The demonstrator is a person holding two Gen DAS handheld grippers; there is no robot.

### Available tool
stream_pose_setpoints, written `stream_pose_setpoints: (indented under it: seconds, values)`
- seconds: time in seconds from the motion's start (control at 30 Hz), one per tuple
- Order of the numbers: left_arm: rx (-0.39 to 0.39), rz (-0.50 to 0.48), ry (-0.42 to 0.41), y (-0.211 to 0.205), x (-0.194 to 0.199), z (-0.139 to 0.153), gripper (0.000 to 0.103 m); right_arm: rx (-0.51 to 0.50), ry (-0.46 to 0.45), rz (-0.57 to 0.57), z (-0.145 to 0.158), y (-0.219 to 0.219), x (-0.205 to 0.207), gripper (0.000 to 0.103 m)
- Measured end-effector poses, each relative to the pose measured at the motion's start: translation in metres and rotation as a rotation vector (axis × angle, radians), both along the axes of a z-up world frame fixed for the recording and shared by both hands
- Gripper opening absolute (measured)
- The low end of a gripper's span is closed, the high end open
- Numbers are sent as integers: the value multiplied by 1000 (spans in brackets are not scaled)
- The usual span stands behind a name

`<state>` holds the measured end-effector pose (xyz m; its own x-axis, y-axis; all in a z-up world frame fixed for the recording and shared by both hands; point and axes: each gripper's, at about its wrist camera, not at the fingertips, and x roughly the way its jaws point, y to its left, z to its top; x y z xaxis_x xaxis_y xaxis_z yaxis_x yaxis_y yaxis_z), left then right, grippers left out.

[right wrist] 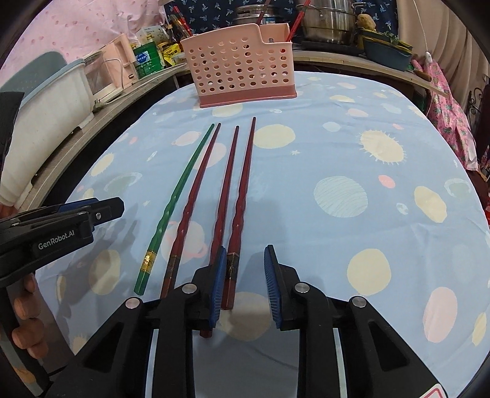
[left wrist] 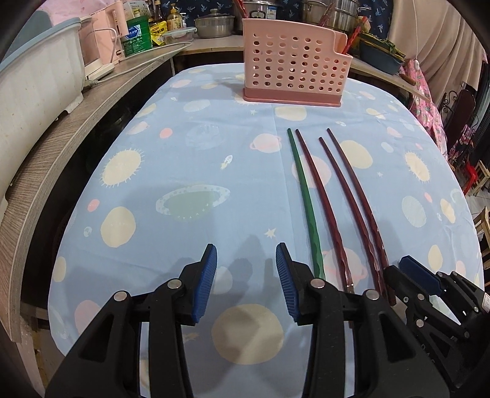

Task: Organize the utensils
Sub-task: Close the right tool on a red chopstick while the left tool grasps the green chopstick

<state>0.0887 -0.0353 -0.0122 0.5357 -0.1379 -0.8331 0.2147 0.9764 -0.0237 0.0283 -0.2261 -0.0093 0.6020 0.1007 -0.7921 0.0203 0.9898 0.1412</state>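
One green chopstick (left wrist: 306, 199) (right wrist: 171, 202) and three dark red chopsticks (left wrist: 352, 199) (right wrist: 242, 189) lie side by side on the table, tips toward a pink perforated utensil holder (left wrist: 294, 64) (right wrist: 242, 67) at the far edge. My left gripper (left wrist: 246, 281) is open and empty, just left of the green chopstick's thick end. My right gripper (right wrist: 245, 284) is open, low over the thick ends of the red chopsticks; the rightmost red one lies between its fingers. Each gripper shows in the other's view, the right (left wrist: 428, 281) and the left (right wrist: 92, 211).
A blue tablecloth with planet prints (left wrist: 190, 171) (right wrist: 352, 189) covers the table. A wooden counter (left wrist: 92, 101) runs along the left with a white bin, pink appliances and bottles. Pots (right wrist: 327, 24) and a blue basin stand behind the holder.
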Motion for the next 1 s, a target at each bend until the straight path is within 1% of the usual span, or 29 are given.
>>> stream_pose_setpoints:
  seconds: [0.1, 0.17, 0.2, 0.23, 0.33, 0.47, 0.57, 0.9, 1.0]
  values:
    - [1, -2, 6, -1, -1, -2, 39, -19, 2, 2, -2, 3, -1, 17]
    - [-1, -5, 10, -1, -2, -2, 39, -23, 2, -2, -2, 1, -1, 11]
    - [-1, -6, 10, -1, -2, -2, 41, -23, 2, -8, -2, -1, -2, 9]
    - [0, -7, 9, -1, -2, -2, 47, -23, 3, -14, -2, -2, -2, 7]
    - [-10, -13, 2, -2, -5, 0, 53, -19, 1, -26, -2, -8, -5, 7]
    - [-26, -30, 8, -6, -10, 0, 59, -13, 1, -48, -2, -15, -10, 7]
    - [-38, -48, 18, -11, -16, -2, 60, -5, 3, -68, -2, -21, -14, 7]
    - [-20, -87, 52, -28, -25, -17, 60, 5, 1, -80, -3, -27, -20, 7]
    - [-18, -84, 69, -28, -25, -22, 55, 6, 1, -81, -3, -27, -20, 7]
